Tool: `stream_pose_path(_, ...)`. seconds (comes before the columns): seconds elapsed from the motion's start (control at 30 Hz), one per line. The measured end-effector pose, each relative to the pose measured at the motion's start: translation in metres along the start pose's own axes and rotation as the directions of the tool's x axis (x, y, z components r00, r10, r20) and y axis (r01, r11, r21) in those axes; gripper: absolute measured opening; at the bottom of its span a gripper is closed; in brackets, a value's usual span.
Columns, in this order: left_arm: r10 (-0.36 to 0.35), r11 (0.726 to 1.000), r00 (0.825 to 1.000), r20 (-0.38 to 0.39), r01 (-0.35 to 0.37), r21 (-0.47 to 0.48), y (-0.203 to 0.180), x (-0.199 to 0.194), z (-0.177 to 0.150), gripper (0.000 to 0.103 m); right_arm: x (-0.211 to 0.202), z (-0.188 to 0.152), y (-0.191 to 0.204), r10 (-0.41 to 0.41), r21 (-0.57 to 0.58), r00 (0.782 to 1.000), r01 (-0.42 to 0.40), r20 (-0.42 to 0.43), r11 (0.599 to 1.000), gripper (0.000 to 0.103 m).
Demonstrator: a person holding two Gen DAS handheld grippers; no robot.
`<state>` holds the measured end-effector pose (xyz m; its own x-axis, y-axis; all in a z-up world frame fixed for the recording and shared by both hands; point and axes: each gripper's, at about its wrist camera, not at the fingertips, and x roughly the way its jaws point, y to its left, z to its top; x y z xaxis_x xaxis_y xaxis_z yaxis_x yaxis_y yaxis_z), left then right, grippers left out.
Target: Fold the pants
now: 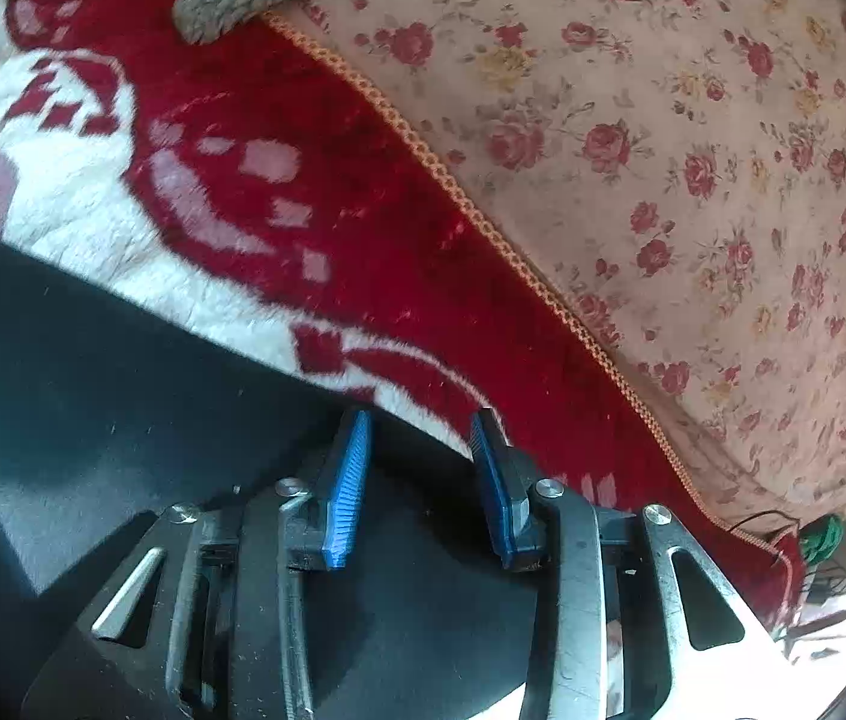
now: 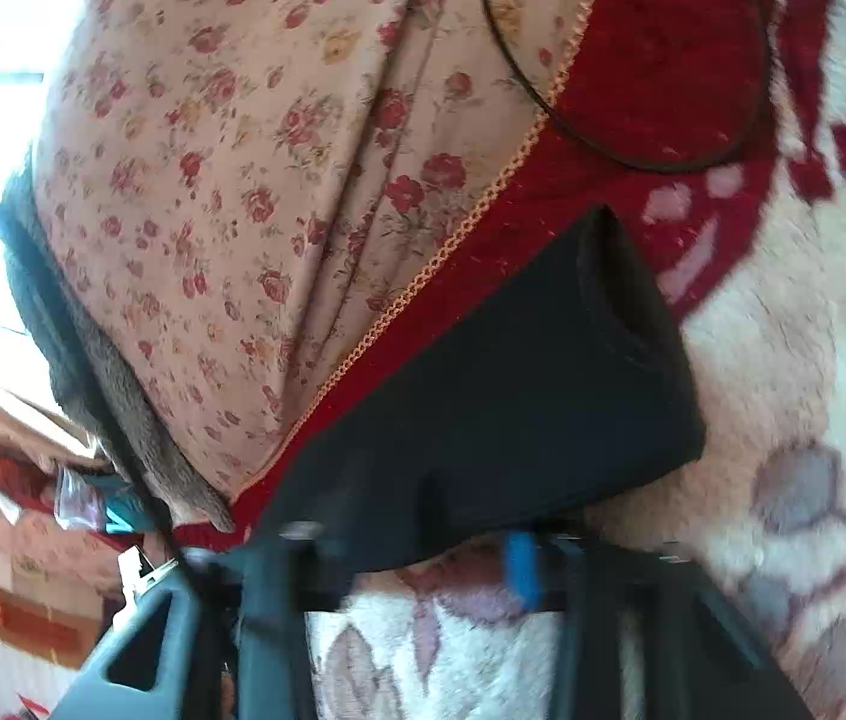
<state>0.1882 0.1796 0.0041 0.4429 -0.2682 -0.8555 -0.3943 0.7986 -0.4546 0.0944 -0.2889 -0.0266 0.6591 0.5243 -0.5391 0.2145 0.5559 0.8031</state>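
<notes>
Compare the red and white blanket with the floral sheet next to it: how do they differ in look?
The blanket is fuzzy, with bold red and white shapes; the floral sheet is smooth and pale pink with small roses. The blanket has an orange stitched edge; the sheet shows folds. The black pants lie on the blanket, not the sheet. Both lie spread out, side by side.

We note the left gripper (image 1: 420, 429): two blue ribbed pads (image 1: 346, 492), each backed by a black plastic finger mount. Behind them sit bare grey metal linkage bars, fixed by round silver screws (image 1: 549, 487) at the pivots. The outer frame plates are black with triangular cut-outs. The right gripper (image 2: 423, 546) shows blurred: one blue pad (image 2: 522, 570) on a dark mount, with a grey-blue frame plate bearing a triangular cut-out at the lower left.
</notes>
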Motion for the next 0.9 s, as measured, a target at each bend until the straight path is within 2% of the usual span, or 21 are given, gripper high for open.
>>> stream_pose_path(0.03,0.0,1.0,1.0,-0.002,0.0,0.01,0.0,0.001,0.0,0.008,0.001,0.0,-0.003,0.02,0.008,1.0,-0.02,0.001,1.0,0.012)
stream_pose_path(0.1,-0.033,0.999,0.999,-0.007,0.033,0.001,0.005,0.003,0.001,0.007,0.0,0.001,-0.009,0.061,0.033,0.998,-0.062,0.008,0.998,0.008)
stream_pose_path(0.17,-0.061,0.998,0.998,-0.001,0.061,0.003,0.008,-0.003,0.001,0.006,-0.009,0.001,-0.006,0.093,0.011,0.995,-0.094,0.033,0.996,0.007)
stream_pose_path(0.2,-0.067,0.998,0.998,0.006,0.067,0.009,0.008,-0.007,0.001,0.001,-0.014,0.001,-0.001,0.1,-0.012,0.994,-0.1,0.044,0.995,0.007)
stream_pose_path(0.37,-0.085,0.994,0.994,0.067,0.081,0.067,0.002,-0.042,-0.006,0.0,-0.036,0.0,0.021,0.135,-0.084,0.989,-0.13,0.056,0.988,0.006)
stream_pose_path(0.47,-0.106,0.99,0.991,0.078,0.098,0.097,-0.002,-0.059,-0.013,0.0,-0.053,-0.005,0.032,0.17,-0.11,0.983,-0.162,0.069,0.981,0.006)
stream_pose_path(0.57,-0.121,0.988,0.991,0.048,0.116,0.106,-0.004,-0.062,-0.019,0.0,-0.07,-0.01,0.037,0.202,-0.12,0.976,-0.192,0.077,0.974,0.006)
stream_pose_path(0.63,-0.124,0.989,0.992,-0.005,0.124,0.075,-0.002,-0.057,-0.023,0.001,-0.079,-0.014,0.037,0.189,-0.13,0.978,-0.178,0.084,0.975,0.006)
stream_pose_path(0.73,-0.133,0.99,0.99,-0.041,0.135,0.036,0.001,-0.051,-0.027,0.001,-0.084,-0.019,0.034,0.197,-0.116,0.977,-0.186,0.087,0.976,0.006)
stream_pose_path(0.77,-0.125,0.992,0.991,-0.046,0.126,0.03,0.001,-0.049,-0.027,0.003,-0.087,-0.021,0.033,0.2,-0.121,0.976,-0.189,0.091,0.975,0.006)
stream_pose_path(0.9,-0.124,0.992,0.991,-0.055,0.124,0.003,0.001,-0.039,-0.028,0.03,-0.097,-0.027,0.023,0.223,-0.12,0.97,-0.21,0.101,0.97,0.006)
